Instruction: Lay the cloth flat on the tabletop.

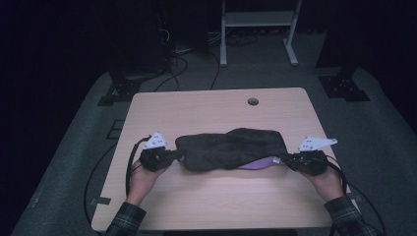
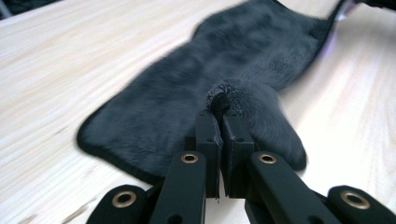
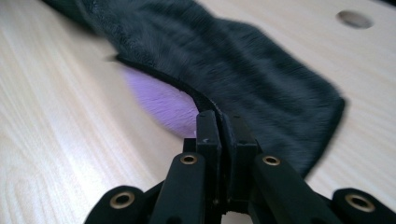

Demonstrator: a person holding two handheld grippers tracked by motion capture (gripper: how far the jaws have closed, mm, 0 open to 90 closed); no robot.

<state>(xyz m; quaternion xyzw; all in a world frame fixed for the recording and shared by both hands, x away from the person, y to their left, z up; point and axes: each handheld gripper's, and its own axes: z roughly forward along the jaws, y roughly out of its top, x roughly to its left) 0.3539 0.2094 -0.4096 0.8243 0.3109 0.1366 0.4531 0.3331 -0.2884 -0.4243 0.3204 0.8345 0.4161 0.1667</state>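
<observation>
Dark room, pale wood table (image 1: pixel 216 206) w/ a dark fluffy cloth (image 1: pixel 231 147) lying mid-table, purple underside (image 3: pixel 161 105) peeking out at its right end. Left gripper (image 1: pixel 173 156): jaws pinched tight on a bunched fold at the cloth's left end. Right gripper (image 1: pixel 289 160): jaws clamped on the right-hand hem. Cloth looks light, soft, floppy, prob. sags between grips; corners & hems are the best holds.

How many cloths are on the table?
2: a dark cloth stretched between the left gripper and right gripper, and a purple cloth peeking out under its right end. More may be hidden beneath.
</observation>
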